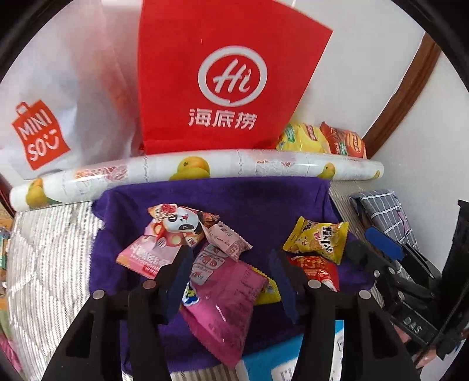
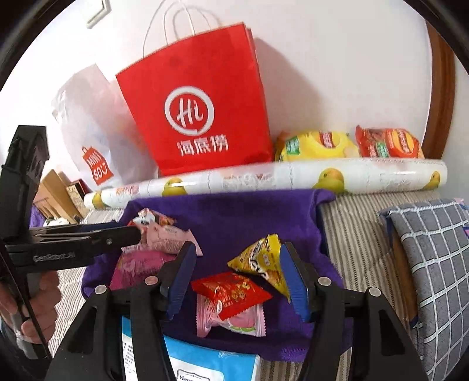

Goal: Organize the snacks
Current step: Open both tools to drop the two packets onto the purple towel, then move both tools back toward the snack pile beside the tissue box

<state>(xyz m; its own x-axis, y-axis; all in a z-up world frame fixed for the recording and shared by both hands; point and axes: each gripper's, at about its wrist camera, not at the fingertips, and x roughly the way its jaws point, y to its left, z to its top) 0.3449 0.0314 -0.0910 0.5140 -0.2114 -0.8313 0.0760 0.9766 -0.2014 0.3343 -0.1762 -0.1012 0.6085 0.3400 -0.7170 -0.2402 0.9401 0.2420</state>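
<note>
A white wall [image 2: 337, 73] rises behind a striped bed [image 2: 348, 234]. Brown wood trim [image 2: 442, 88] runs up at right. A wall switch [image 2: 98, 13] sits upper left.

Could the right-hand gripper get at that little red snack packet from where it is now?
Probably yes. The right gripper is open, and the red packet lies on top between its fingers, with nothing covering it. The yellow packet leans against the right finger, so it might get nudged.

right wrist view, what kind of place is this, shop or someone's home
Most likely a home, perhaps a bedroom: a striped quilted cover like bedding, a checked pillow lying on it, and shopping bags leaning against a plain wall.
</note>
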